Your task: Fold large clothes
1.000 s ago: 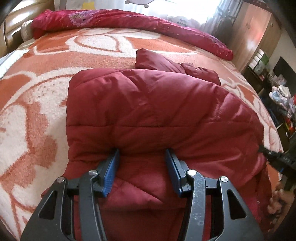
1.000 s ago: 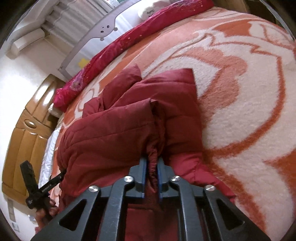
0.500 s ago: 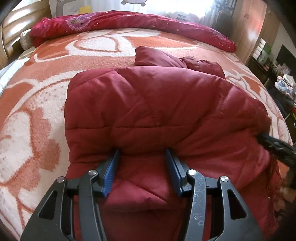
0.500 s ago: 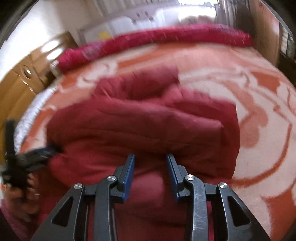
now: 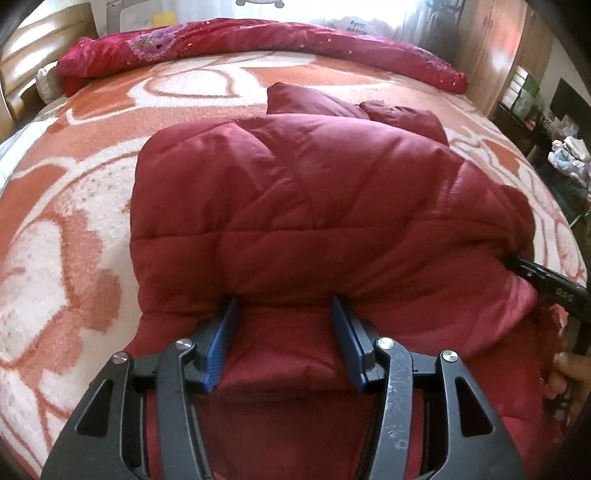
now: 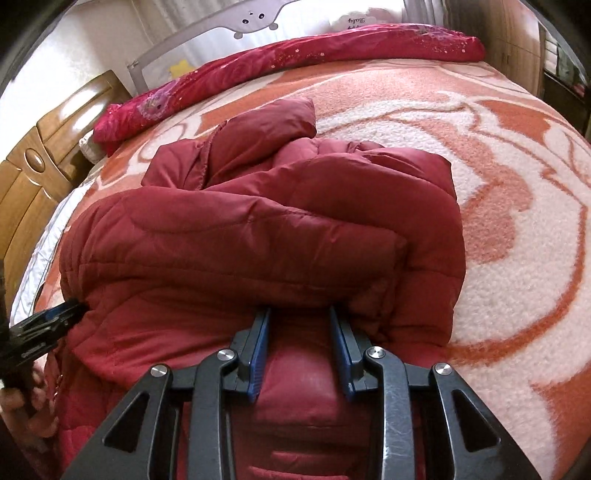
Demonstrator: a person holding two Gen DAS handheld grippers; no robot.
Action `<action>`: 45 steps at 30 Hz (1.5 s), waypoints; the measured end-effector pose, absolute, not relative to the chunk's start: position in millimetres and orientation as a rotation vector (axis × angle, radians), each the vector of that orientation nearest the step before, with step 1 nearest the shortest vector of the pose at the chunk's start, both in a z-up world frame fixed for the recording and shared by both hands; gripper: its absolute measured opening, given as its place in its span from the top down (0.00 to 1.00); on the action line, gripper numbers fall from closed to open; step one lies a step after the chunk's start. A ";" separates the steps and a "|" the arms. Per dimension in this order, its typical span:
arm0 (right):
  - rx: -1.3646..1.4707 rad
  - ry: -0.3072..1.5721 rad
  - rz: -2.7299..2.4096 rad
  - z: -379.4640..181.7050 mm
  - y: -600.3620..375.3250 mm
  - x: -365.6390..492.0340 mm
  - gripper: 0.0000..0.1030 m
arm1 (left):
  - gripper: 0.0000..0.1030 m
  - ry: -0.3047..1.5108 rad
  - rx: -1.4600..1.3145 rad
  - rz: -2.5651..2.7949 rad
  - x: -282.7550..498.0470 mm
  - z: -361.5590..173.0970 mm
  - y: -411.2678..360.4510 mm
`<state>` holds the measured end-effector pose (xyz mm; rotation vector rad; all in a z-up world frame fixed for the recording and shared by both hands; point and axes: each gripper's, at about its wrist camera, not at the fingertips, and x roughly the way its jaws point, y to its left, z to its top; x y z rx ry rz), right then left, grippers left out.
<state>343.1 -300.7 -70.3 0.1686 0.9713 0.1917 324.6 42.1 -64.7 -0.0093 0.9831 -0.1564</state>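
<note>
Daylight enters from the far window (image 5: 369,14), overexposed to white. Glare on the wooden headboard (image 6: 40,147) at left. Both views sharp, evenly lit; heavy fisheye curvature, dark vignetted corners. Soft shadows only.

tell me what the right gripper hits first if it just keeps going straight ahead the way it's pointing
Almost certainly the folded edge of the red padded jacket: the right gripper has its jaws open with their tips already at that fold, though actual contact is unclear.
</note>
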 end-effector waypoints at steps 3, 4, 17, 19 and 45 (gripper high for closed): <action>0.173 0.972 0.194 -70.3 -300.7 344.0 0.70 | 0.50 0.989 -0.007 -0.154 325.5 -65.1 42.3; 0.176 0.972 0.196 -70.5 -301.0 344.2 0.70 | 0.50 0.990 -0.008 -0.157 325.3 -64.8 42.9; 0.187 0.976 0.210 -70.7 -302.4 344.5 0.70 | 0.49 0.982 -0.040 -0.132 284.3 -32.8 68.8; 0.188 0.978 0.210 -69.7 -302.6 344.8 0.70 | 0.49 0.979 -0.057 -0.127 270.4 -29.6 79.5; 0.243 0.968 0.255 -32.5 -353.9 213.9 0.47 | 0.47 1.043 -0.188 -0.065 161.6 -53.3 164.9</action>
